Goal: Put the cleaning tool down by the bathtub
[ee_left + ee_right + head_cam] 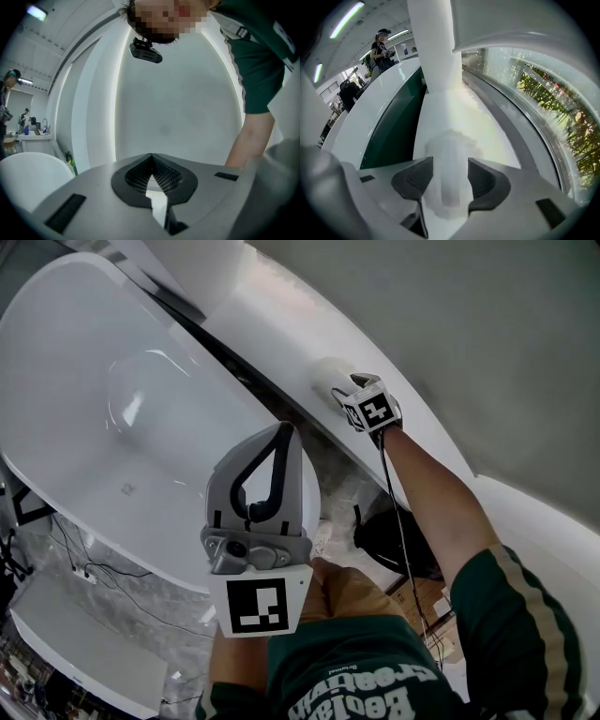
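Note:
The cleaning tool (447, 154) is a pale, fuzzy white pad lying on a white ledge (487, 136) beside the bathtub (84, 381). In the head view the cleaning tool (326, 371) shows as a soft white lump on that ledge (272, 324). My right gripper (450, 180) points steeply down over it, jaws open, with the tool between the dark pads (485, 180). The right gripper (349, 390) sits at the ledge's edge. My left gripper (281, 442) hangs in the foreground over the tub's rim, shut and empty. Its tips (151, 157) meet.
A white column (431, 42) rises from the ledge beyond the tool. A black object (394, 540) and cables lie on the floor between tub and ledge. A white shelf (84, 648) stands at the lower left. A person (380, 47) stands far off.

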`<state>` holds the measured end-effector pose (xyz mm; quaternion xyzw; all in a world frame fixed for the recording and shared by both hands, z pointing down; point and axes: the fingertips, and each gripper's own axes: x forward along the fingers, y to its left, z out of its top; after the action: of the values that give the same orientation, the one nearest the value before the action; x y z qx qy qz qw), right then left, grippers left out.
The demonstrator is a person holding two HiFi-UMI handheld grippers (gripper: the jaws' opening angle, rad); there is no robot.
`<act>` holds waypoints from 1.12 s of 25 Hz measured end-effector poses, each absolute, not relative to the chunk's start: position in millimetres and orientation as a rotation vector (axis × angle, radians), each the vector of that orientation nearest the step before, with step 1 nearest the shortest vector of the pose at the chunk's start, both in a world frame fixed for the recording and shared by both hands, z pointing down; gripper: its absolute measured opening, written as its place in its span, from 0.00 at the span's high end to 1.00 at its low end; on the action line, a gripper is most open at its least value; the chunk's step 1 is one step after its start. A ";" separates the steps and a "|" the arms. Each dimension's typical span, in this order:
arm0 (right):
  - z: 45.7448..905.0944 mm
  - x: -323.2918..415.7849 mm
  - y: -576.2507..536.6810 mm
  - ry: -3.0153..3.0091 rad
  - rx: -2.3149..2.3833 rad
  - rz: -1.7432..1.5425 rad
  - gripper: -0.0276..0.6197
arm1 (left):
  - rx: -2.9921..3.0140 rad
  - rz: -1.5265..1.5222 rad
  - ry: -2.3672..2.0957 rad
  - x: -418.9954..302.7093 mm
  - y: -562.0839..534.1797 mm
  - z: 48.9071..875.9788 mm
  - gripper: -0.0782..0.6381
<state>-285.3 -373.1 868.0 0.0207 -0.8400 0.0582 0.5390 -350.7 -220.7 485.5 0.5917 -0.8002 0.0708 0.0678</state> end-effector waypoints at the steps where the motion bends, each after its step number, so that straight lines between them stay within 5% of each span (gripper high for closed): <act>1: 867.2 -285.0 -372.7 -2.000 0.044 0.141 0.62 | 1.785 0.211 -2.411 -350.5 -221.1 484.4 0.88; 13: 799.8 -296.6 -365.6 -2.111 -0.007 0.099 0.61 | 1.868 0.209 -2.418 -339.3 -231.6 449.0 0.88; 28: 616.9 -261.3 -354.3 -2.438 0.082 0.135 0.61 | 2.075 0.284 -2.377 -265.9 -250.8 352.5 0.88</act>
<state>-261.3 -354.3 616.9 0.0315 -0.9376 0.0521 0.3422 -265.9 -250.8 352.5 0.6549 -0.7503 0.0897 -0.0129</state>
